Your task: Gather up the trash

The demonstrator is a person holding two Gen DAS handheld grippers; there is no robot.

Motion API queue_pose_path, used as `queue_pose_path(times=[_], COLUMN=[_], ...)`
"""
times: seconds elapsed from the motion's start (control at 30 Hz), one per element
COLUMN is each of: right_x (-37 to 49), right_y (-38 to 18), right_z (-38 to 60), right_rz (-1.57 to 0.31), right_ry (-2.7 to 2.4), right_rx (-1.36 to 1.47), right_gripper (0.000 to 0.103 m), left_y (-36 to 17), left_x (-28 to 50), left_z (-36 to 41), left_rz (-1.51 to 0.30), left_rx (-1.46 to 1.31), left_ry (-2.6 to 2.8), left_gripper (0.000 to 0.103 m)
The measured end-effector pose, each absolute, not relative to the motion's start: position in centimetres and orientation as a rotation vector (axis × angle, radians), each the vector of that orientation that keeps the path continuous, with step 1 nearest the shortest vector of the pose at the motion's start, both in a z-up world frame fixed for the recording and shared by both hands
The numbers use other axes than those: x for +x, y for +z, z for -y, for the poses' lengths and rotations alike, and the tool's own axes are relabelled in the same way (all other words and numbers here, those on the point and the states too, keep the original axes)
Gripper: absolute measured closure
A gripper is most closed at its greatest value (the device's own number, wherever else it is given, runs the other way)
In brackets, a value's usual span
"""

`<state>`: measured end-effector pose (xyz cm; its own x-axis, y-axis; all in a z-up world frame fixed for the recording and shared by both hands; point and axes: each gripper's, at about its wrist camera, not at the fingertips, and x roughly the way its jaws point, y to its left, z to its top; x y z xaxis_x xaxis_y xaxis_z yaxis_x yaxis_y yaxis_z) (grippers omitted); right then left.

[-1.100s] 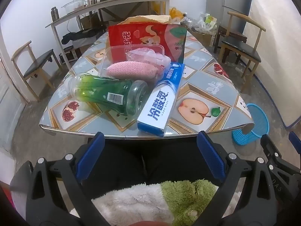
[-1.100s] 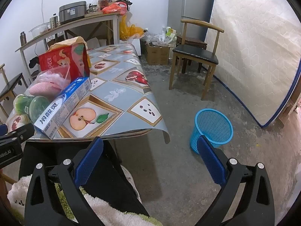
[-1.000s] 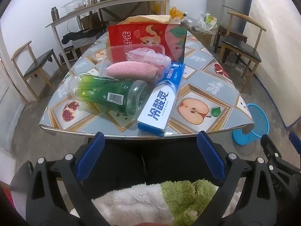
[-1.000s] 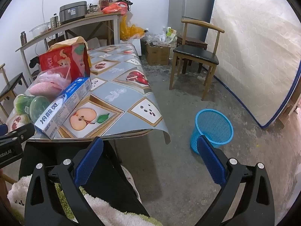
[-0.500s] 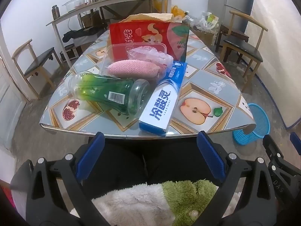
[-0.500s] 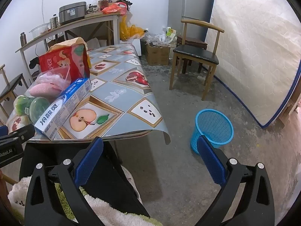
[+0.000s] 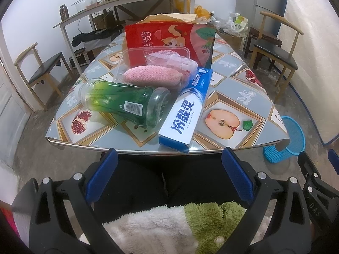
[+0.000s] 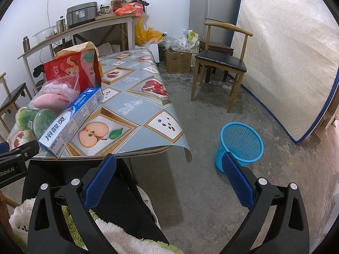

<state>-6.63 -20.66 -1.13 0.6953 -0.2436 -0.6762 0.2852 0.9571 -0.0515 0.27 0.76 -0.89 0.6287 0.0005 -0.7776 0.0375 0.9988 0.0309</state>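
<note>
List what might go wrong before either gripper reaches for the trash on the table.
The green clear plastic bottle lies on its side near the table edge and may roll off if nudged. The blue-and-white toothpaste box leans on it and reaches that edge, so it could slip. The blue mesh bin stands apart on the floor, so drops may miss.

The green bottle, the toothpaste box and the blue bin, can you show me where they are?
green bottle (image 7: pixel 118 101): left wrist view, on its green side above the barcode.
toothpaste box (image 7: pixel 186 112): left wrist view, on the white top face with blue letters.
blue bin (image 8: pixel 240 148): right wrist view, on its mesh wall.
</note>
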Motion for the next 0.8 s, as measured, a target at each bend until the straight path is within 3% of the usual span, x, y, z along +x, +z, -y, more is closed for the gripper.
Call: queue_pose_path(times=[0.8], right_x=[-6.54], right_y=[-1.29], right_z=[20.68], right_rz=[-0.749], right_ry=[-0.295], right_rx=[0.063], right_gripper=[0.006], left_y=[-1.28], left_x=[0.07], left_z=[-1.33], left_rz=[-0.899], left_rx=[0.046], left_ry=[-0.014], left_gripper=[0.009])
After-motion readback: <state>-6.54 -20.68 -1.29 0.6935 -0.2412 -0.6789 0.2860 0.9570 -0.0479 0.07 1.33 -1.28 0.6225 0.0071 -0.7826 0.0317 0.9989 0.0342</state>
